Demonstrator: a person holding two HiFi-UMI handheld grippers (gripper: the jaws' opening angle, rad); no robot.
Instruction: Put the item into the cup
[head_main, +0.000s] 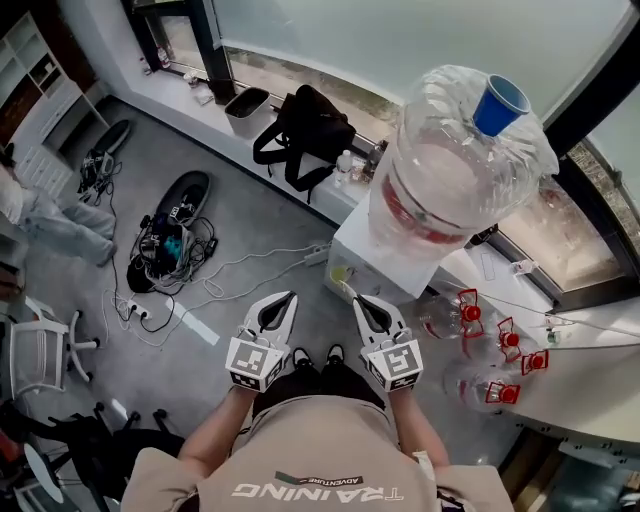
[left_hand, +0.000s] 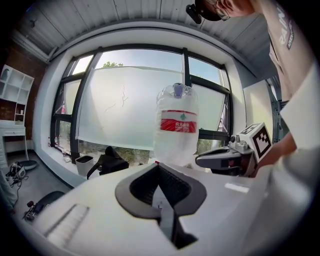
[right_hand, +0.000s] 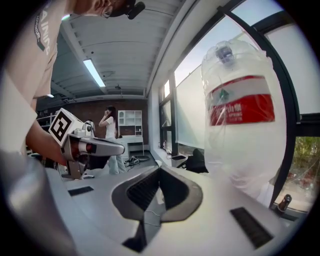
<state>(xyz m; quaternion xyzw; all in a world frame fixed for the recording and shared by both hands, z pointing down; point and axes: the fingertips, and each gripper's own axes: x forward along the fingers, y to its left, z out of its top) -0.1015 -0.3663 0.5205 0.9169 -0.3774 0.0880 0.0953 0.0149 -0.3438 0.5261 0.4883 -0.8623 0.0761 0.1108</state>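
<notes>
Held side by side at the person's waist, the white left gripper (head_main: 283, 300) (left_hand: 159, 172) and the white right gripper (head_main: 366, 303) (right_hand: 160, 172) are both clenched on nothing. Just beyond them stands a white box-shaped water dispenser (head_main: 385, 262) bearing a large clear plastic jug with a red label (head_main: 450, 150) (left_hand: 176, 132) (right_hand: 242, 125). Farther off, a black bag (head_main: 305, 125) sits by the window. Neither cup nor item can be made out.

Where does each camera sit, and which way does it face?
Head view: on the head, looking steeply down at floor and bottle; shows torso, left gripper, right gripper.
Left gripper view: on the left gripper, facing the window; its shut jaws show.
Right gripper view: on the right gripper, facing along the window; its shut jaws show.
Both gripper views share the bottle and the other gripper.
</notes>
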